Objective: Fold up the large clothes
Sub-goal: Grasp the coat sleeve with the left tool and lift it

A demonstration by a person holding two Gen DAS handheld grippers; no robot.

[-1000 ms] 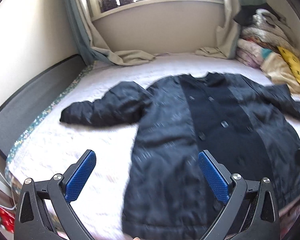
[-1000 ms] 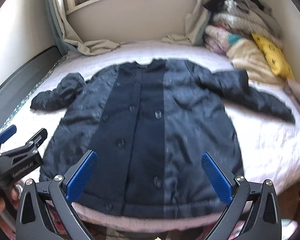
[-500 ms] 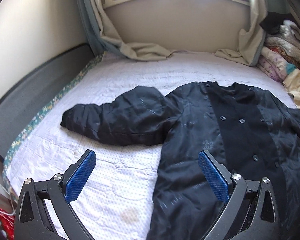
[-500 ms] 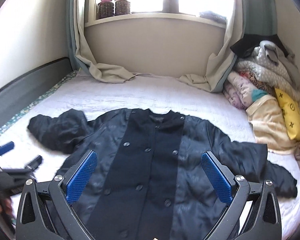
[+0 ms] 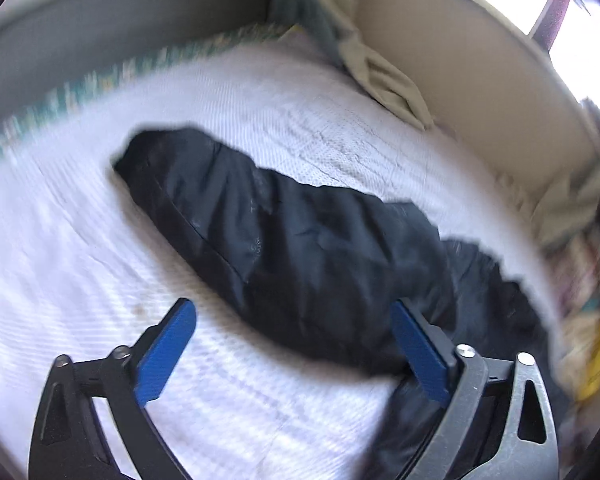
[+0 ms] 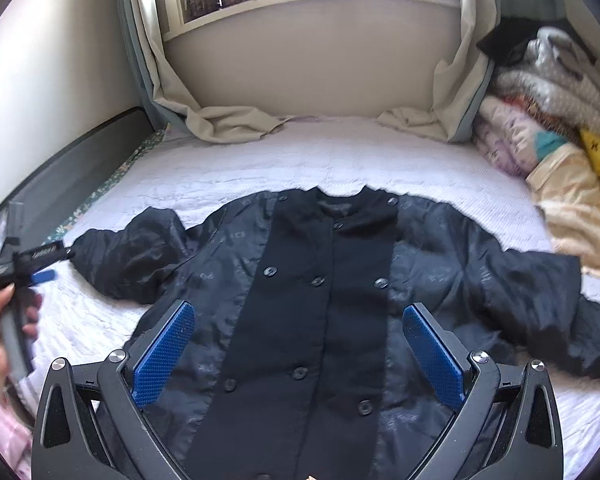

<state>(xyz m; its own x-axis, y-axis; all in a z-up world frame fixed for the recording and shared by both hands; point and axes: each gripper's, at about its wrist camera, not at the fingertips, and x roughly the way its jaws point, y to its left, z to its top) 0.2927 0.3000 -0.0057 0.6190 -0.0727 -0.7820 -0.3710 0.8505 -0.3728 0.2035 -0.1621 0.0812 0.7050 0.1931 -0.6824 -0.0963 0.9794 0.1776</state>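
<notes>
A: Entry. The dark navy, glossy padded button-front coat [image 6: 328, 304] lies face up and spread flat on the white quilted bedspread [image 6: 340, 160], collar toward the window, both sleeves out to the sides.

B: Grippers?

A: The left gripper [image 5: 296, 354] has its blue-padded fingers [image 5: 166, 350] spread wide with nothing between them, low over the coat's left sleeve [image 5: 260, 236]. That view is motion-blurred. The right gripper [image 6: 300, 354] is likewise fully parted and empty, above the lower front panel.

B: Handling judgement?

A: Padded, so likely bulky and springy; folds may puff back open. The shell looks slick, so a shallow pinch could slip. Soft, not fragile. Probably moderate in weight for one gripper.

B: Where to take hold?

A: Judging by position, the sleeve cuff [image 5: 140, 160] for the left, gripping deep over the seam, then carry it across the chest. The right could take its own sleeve [image 6: 540, 300] near the end. No fold is started yet.
</notes>
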